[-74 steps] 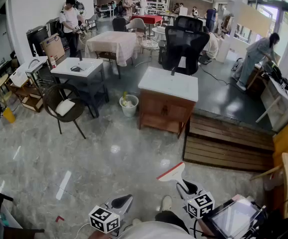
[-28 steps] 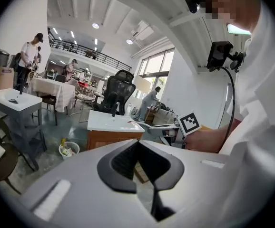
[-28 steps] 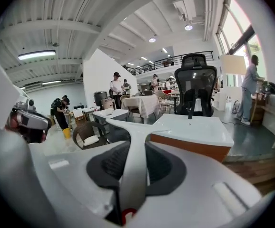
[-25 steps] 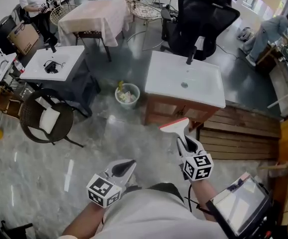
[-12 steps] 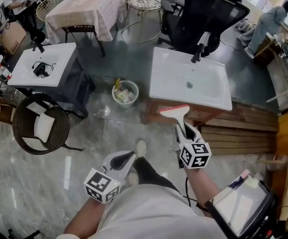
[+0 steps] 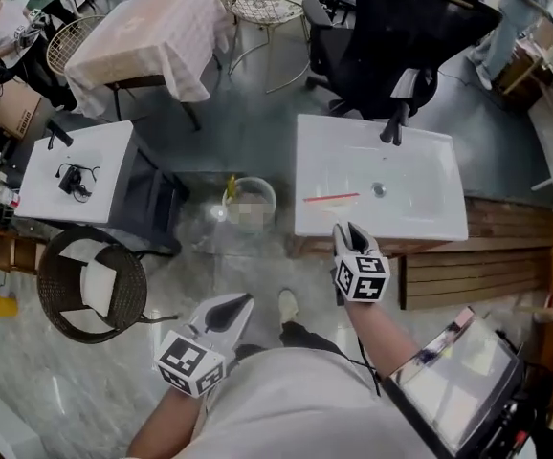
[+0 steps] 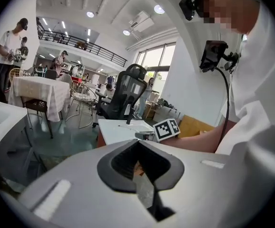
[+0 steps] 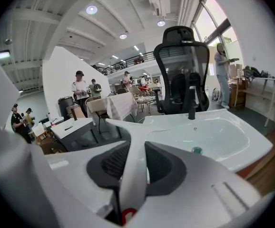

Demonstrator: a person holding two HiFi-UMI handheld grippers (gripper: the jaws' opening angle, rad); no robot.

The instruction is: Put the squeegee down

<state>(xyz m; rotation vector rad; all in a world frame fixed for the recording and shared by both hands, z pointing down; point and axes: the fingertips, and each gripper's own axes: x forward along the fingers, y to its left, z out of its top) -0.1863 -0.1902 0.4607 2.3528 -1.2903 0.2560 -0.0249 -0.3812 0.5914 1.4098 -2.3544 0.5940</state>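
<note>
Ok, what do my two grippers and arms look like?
The left hand-held gripper and the right hand-held gripper have smooth grey shells with black ribbed pads inside the jaws. Each carries a white cube printed with black square markers. You wear a light short-sleeved top, and a thin black cable runs by the right forearm.
</note>
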